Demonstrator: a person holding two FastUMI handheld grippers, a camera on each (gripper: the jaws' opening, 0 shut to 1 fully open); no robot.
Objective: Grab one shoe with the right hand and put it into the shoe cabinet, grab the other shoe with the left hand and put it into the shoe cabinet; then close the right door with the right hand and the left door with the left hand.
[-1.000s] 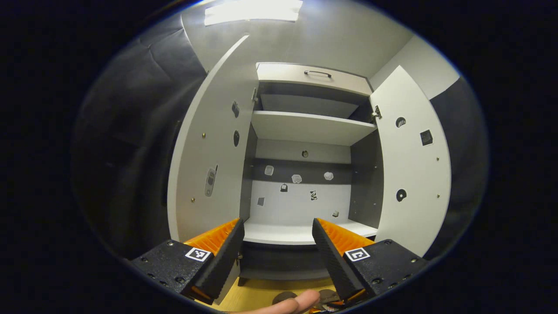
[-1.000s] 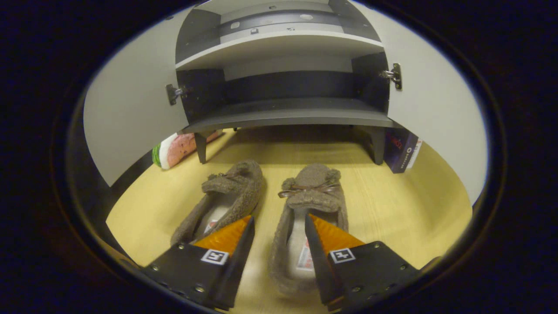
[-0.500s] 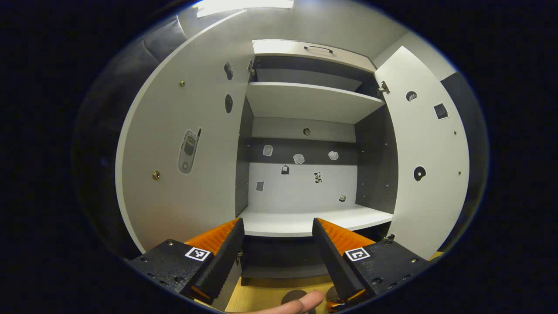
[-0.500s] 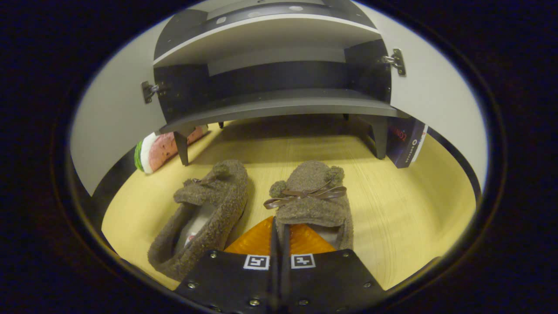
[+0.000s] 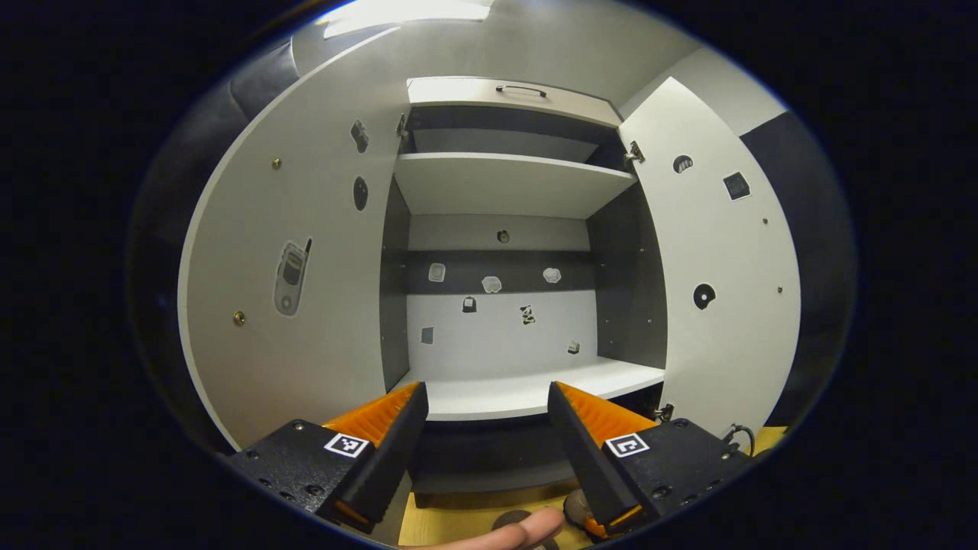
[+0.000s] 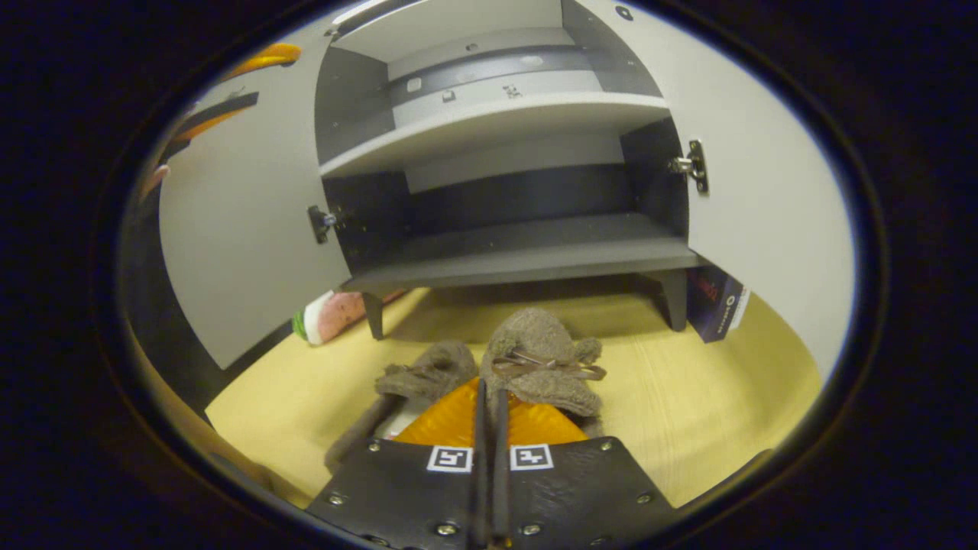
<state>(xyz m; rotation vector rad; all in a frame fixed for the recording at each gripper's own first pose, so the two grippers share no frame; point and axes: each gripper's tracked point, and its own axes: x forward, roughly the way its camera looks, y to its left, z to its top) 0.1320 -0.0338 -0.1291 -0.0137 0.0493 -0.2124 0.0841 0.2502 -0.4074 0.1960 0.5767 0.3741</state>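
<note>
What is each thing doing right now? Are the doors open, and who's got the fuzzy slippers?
Left door: swung open.
Right door: swung open.
Shoe cabinet: shelves bare.
Right gripper: shut on the bow slipper.
Bow slipper: pinched at its side wall, toe toward the cabinet.
Other slipper: lying on the floor, untouched.
Left gripper: open, holding nothing.

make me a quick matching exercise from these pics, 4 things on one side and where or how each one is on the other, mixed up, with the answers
1. right gripper
2. left gripper
3. other slipper
4. navy box

a. lying on the floor
b. open, facing the cabinet shelves
c. beside the cabinet's right leg
d. shut on the bow slipper

Pairs: 1-d, 2-b, 3-a, 4-c
</note>
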